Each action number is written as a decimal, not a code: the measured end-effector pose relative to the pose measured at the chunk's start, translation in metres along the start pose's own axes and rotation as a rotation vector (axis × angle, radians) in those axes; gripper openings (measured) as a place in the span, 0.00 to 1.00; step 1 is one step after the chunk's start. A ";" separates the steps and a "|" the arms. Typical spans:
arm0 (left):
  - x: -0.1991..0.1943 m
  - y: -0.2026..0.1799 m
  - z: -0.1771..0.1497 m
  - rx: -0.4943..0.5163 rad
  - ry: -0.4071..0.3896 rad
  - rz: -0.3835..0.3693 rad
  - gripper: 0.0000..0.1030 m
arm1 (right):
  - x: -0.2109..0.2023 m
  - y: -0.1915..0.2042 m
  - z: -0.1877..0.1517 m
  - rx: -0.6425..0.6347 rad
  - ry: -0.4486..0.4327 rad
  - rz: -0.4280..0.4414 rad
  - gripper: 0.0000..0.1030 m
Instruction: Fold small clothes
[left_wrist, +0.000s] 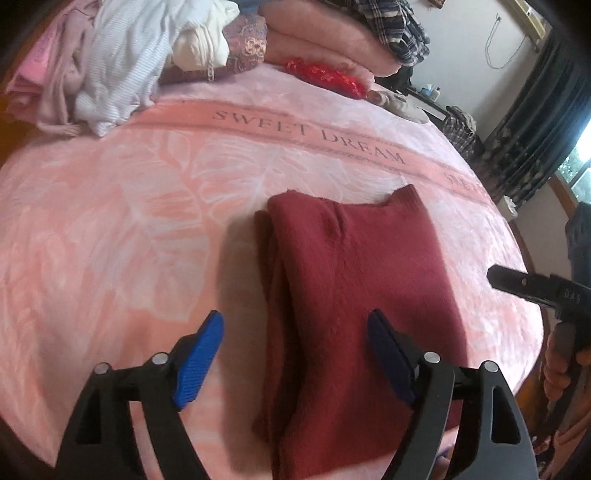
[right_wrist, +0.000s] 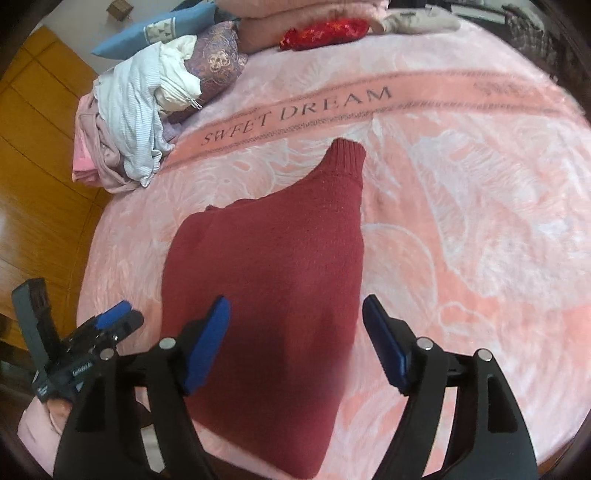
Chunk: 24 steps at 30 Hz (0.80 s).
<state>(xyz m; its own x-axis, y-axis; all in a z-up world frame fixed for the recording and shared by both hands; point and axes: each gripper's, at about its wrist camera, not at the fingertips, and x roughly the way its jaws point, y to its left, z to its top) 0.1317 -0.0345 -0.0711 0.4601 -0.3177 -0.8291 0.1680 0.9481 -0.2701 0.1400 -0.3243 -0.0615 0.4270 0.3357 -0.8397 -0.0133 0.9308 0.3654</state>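
A dark red knit sweater (left_wrist: 354, 295) lies folded lengthwise on the pink blanket (left_wrist: 110, 229), its ribbed cuff end pointing away. It also shows in the right wrist view (right_wrist: 280, 288). My left gripper (left_wrist: 295, 354) is open and empty, hovering over the sweater's near left edge. My right gripper (right_wrist: 295, 339) is open and empty, over the sweater's near right part. The right gripper shows at the right edge of the left wrist view (left_wrist: 532, 288); the left gripper shows at lower left of the right wrist view (right_wrist: 110, 325).
A pile of unfolded white and pink clothes (left_wrist: 103, 66) lies at the far left of the bed, also in the right wrist view (right_wrist: 129, 122). Pillows, folded pink blankets (left_wrist: 325, 40) and a red cushion (right_wrist: 325, 31) line the far side. The wooden floor (right_wrist: 33, 166) is beyond the left edge.
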 end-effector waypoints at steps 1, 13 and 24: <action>-0.007 -0.001 -0.003 -0.003 -0.010 0.015 0.79 | -0.009 0.005 -0.005 -0.008 -0.003 0.001 0.76; -0.067 -0.028 -0.042 0.033 -0.072 0.158 0.91 | -0.064 0.023 -0.082 -0.098 -0.025 -0.140 0.84; -0.076 -0.041 -0.085 0.048 -0.036 0.167 0.96 | -0.075 0.049 -0.121 -0.126 -0.063 -0.156 0.88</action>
<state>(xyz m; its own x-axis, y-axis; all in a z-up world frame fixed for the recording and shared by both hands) 0.0155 -0.0479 -0.0383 0.5161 -0.1575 -0.8419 0.1276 0.9861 -0.1062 -0.0020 -0.2857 -0.0294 0.4881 0.1795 -0.8541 -0.0532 0.9829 0.1762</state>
